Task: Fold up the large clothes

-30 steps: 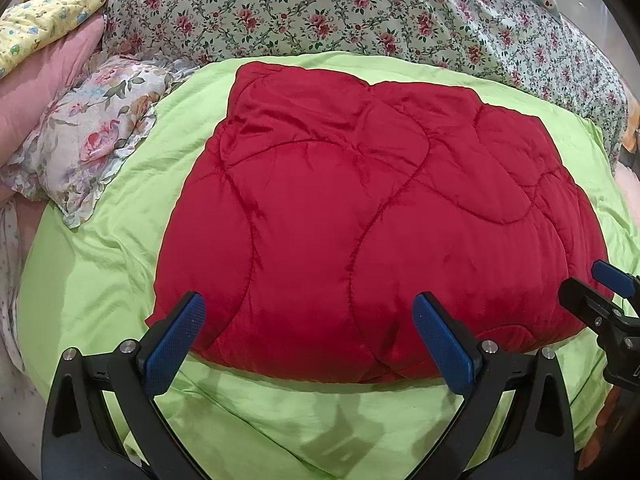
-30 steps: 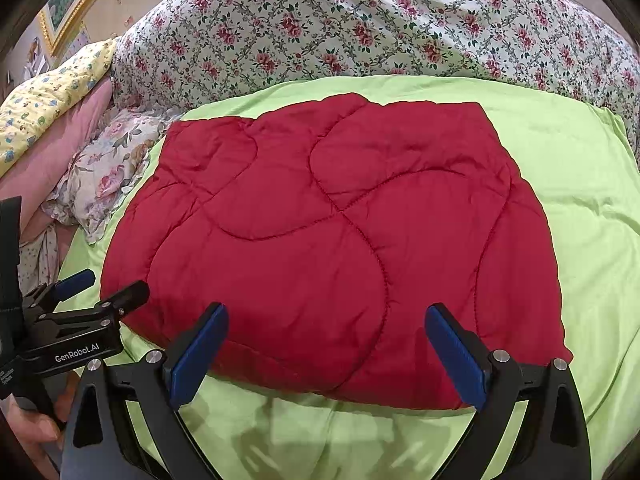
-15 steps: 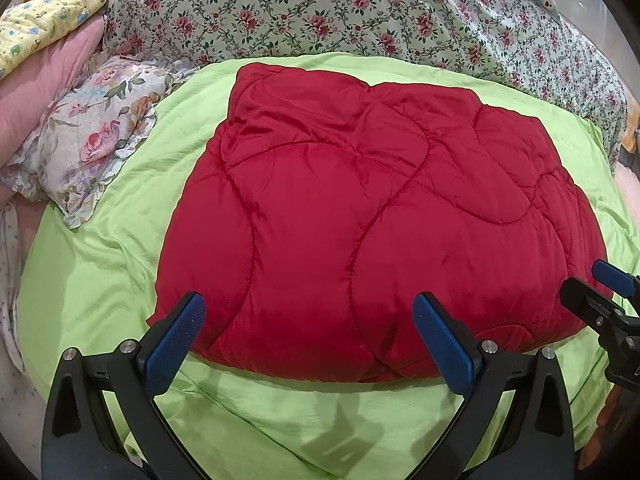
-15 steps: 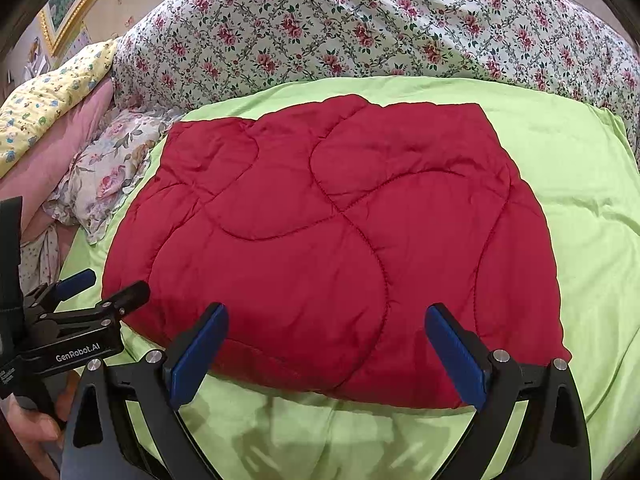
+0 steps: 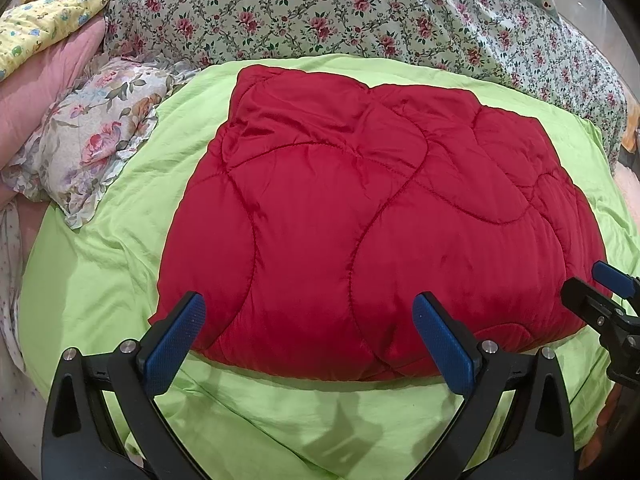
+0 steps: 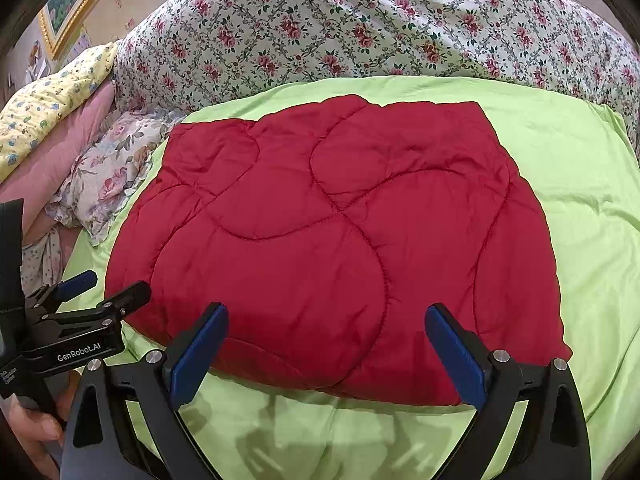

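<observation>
now puffy quilted red comforter [image 5: 360,220] lies folded on green sheet [image 5: 100,280].

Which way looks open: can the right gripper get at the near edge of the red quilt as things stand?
Probably yes. The right gripper is open and empty, and the red quilt lies flat on the green sheet with its near edge just ahead of the fingertips and nothing between. The left gripper stands off to the side.

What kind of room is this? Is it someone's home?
Most likely a bedroom in a home. A red quilt lies on a bed covered by a green sheet, with a flowered bedspread heaped behind it, pillows at the left, and a gold-framed picture on the wall.
</observation>
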Tool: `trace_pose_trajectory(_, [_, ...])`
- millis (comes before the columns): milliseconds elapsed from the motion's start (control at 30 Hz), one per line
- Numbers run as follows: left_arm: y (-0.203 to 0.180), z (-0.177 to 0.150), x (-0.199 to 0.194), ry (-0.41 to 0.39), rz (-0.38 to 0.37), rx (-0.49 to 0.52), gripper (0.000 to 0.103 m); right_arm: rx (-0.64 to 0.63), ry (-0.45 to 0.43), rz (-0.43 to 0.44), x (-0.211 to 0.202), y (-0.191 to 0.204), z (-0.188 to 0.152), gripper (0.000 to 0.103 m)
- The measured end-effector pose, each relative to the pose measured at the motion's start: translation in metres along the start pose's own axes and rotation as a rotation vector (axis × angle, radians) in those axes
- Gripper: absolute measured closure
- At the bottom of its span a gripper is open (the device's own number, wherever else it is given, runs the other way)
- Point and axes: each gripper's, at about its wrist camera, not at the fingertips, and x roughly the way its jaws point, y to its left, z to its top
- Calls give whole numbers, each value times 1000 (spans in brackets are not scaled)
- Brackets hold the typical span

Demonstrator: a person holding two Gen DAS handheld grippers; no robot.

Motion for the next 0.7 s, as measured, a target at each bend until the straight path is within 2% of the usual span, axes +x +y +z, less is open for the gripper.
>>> trace_pose_trajectory(700, [-1, 0, -2, 1, 3, 0, 0, 8, -4, 5, -3, -4, -1, 4])
